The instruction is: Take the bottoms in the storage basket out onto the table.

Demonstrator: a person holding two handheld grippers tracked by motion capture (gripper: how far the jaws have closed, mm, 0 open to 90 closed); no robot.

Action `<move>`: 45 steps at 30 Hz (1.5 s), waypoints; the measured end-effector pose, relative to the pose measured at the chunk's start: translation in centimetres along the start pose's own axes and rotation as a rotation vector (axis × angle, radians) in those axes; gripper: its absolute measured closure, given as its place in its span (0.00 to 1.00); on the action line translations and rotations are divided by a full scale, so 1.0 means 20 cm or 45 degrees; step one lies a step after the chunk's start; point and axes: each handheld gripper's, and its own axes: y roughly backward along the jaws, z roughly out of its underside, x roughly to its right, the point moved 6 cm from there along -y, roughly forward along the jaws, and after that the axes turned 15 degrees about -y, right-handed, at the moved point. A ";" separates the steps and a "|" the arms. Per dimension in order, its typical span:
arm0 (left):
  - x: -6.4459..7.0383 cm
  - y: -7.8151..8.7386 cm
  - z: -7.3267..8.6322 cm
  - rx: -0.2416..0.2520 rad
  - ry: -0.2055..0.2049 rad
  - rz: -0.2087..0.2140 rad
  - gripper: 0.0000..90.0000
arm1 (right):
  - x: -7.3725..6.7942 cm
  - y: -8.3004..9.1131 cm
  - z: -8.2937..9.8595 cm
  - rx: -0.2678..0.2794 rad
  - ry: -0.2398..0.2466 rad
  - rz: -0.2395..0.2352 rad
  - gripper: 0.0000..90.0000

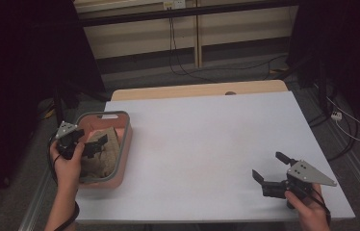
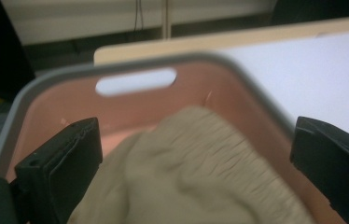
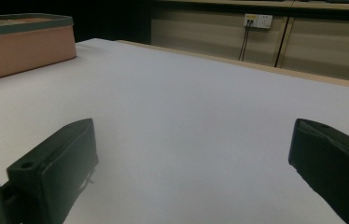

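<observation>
Pink plastic bin (image 1: 122, 144) with grey rim sits at left edge of the table (image 1: 202, 144), slot handle in its far wall; beige knit cloth (image 1: 103, 151) bunched inside the bin, ribbed texture clear in left gripper view (image 2: 196, 172); left hand (image 1: 67, 166) comes in from bottom left and holds the left hand-held gripper (image 1: 96, 144) over the bin's near-left part, grey three-cornered plate on top, jaws spread apart and pointing right over the cloth; in left gripper view the left hand-held gripper (image 2: 196, 158) has its two black jaws wide on either side of the cloth, released, nothing pinched; cannot tell whether jaw tips touch the fabric; bin wall (image 2: 130, 100) and its slot show beyond the cloth; middle of the table is bare pale surface, tan wooden edge along the far side; right hand-held gripper (image 1: 270, 169) near the table's front right corner, well apart from the bin, held by right hand (image 1: 310, 209), jaws spread and pointing left, released; right gripper view shows the right hand-held gripper (image 3: 191, 158) low over the table (image 3: 186, 102), jaws wide with nothing between; bin (image 3: 23, 49) far off at upper left there; cables and wall socket (image 3: 257, 20) on the back wall.
</observation>
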 end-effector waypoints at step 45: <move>0.07 -0.27 0.25 -0.540 0.019 0.181 0.00 | -0.03 -0.01 0.01 -0.031 0.029 -0.044 0.01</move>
